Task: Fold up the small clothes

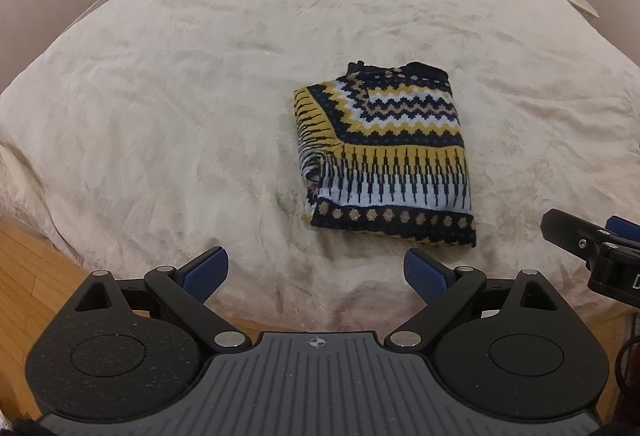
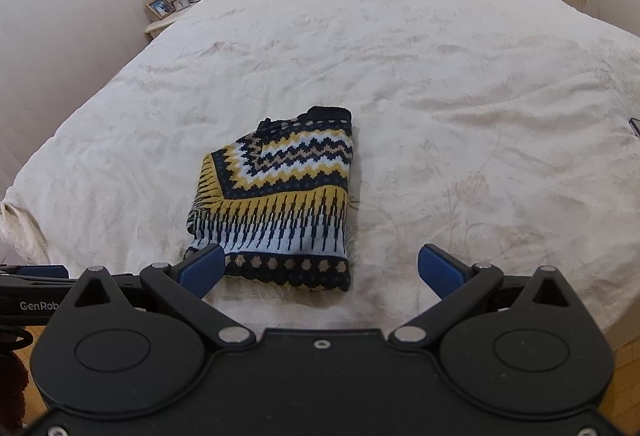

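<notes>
While both grippers hang spread wide and empty, the folded patterned sweater (image 1: 384, 152) lies just ahead of the left gripper (image 1: 316, 274); the right gripper (image 2: 320, 270) hides its near corner.

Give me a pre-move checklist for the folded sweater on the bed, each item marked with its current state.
1. Left gripper open and empty: ok.
2. Right gripper open and empty: ok.
3. Sweater folded into a compact block: ok.
4. Sweater edges all tucked: not ok, a loose fold bulges at its left side.
5. Sweater lying on the bedspread, clear of both grippers: ok.
6. More clothes waiting to be folded: cannot tell, none in view.
</notes>
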{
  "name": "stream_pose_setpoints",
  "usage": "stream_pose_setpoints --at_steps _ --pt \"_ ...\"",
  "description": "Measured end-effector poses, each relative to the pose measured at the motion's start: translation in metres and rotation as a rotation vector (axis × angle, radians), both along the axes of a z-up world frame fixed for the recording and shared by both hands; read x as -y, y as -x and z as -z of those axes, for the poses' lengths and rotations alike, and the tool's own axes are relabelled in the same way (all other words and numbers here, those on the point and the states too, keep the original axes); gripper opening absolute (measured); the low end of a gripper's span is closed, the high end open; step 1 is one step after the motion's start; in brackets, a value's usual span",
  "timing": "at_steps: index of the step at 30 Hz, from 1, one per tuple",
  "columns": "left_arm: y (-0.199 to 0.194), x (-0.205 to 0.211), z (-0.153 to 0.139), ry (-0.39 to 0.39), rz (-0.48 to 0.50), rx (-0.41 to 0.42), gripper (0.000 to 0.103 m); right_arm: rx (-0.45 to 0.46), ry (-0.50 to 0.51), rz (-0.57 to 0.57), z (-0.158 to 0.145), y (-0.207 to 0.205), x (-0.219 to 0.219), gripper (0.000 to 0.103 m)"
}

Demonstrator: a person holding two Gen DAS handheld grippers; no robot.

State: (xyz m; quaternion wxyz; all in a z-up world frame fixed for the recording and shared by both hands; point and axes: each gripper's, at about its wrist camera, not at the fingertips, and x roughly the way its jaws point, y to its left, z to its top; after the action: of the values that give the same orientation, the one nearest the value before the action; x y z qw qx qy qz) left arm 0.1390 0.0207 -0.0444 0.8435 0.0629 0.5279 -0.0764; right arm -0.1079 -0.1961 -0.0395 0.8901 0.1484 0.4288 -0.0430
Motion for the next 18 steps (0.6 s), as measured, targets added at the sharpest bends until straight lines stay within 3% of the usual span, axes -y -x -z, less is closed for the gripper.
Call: stream_pose_setpoints --at_steps 18 --pt "-0.0007 -0.0030 0.0038 -0.013 0.006 -0.013 0.095 -0.014 -0.006 0.000 0.0029 -0.0024 -0.0059 0.102"
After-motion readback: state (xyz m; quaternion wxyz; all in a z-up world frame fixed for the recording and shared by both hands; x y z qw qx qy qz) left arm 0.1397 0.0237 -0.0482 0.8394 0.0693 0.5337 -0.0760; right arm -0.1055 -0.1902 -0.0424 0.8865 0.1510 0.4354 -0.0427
